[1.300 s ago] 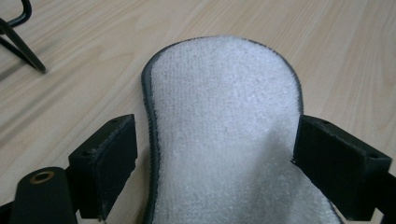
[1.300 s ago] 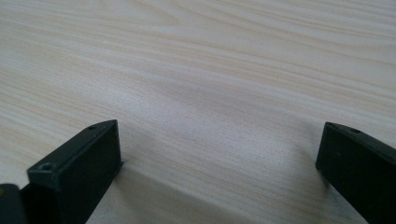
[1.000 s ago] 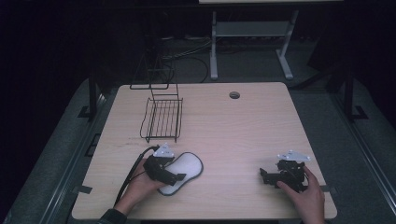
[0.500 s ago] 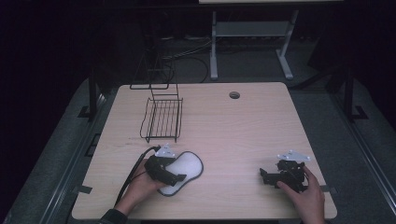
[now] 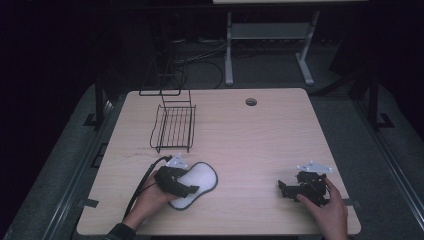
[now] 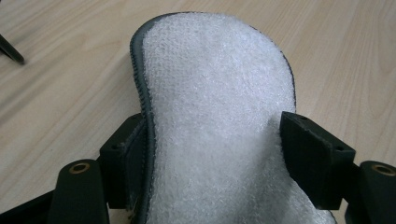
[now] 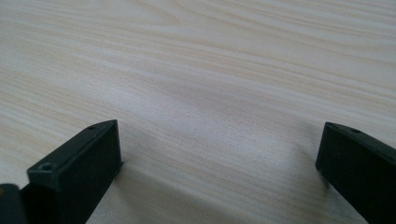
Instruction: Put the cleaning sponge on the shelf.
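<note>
Since the earlier high views our left tongs (image 6: pixel 212 154) have just been closing on the white, fleecy, kidney-shaped pad with grey stitched trim (image 6: pixel 215 112); neither hand has shifted. In the left gripper view the pad lies between the black jaws: the right-hand jaw dents its pile and the left-hand jaw sits against the grey trim, so we judge the grip made, though perhaps not yet firm. From above, the left tongs (image 5: pixel 186 189) cover the pad's (image 5: pixel 202 177) near end, which rests flat on the pale wooden tabletop (image 5: pixel 260 135) close to its front edge, left of the middle.

Our right tongs (image 7: pixel 219 154) stand wide apart with nothing but bare wood between them; in the high view they (image 5: pixel 283 188) rest near the front right corner, well apart from the pad.

As we read it, the pick-up is only beginning: the pad is gripped but not lifted, and carrying and placing remain.

Farther back, towards the rear left corner, stands a black wire basket rack with an upright frame (image 5: pixel 172 127). Its tray holds nothing.
</note>
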Demonstrator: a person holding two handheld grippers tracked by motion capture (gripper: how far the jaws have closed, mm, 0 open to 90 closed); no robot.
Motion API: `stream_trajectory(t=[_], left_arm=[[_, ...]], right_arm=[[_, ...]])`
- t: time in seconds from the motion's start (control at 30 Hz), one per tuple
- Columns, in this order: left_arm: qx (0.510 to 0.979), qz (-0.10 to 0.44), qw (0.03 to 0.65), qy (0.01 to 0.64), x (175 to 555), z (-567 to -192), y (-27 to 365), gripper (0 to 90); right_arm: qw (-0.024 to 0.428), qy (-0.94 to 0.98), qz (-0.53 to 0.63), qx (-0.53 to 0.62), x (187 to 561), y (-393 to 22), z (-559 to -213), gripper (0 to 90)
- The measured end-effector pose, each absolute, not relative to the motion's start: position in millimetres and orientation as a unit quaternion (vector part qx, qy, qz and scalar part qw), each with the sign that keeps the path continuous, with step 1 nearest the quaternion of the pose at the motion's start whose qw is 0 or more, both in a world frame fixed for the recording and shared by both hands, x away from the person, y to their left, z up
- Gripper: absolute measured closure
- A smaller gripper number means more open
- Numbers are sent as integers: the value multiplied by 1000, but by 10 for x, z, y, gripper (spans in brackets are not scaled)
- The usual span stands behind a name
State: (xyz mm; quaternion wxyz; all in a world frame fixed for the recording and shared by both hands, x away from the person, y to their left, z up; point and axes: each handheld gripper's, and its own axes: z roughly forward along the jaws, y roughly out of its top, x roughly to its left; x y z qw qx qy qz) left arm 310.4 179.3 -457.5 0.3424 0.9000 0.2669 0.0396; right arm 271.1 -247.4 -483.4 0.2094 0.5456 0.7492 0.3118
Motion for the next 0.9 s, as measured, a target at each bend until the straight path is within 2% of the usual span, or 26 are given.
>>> stream_trajectory(t=[0.23, 0.43, 0.9], left_arm=[[900, 47, 347, 260, 3084, -4525, 1797, 332], [894, 42, 363, 260, 3089, -4470, 1848, 440], [882, 25, 397, 253, 3090, -4379, 1916, 593]], right_arm=[[209, 749, 312, 546, 2710, -2474, -4834, 0], [209, 749, 312, 545, 2710, -2474, -4834, 0], [209, 749, 312, 545, 2710, -2474, -4834, 0]])
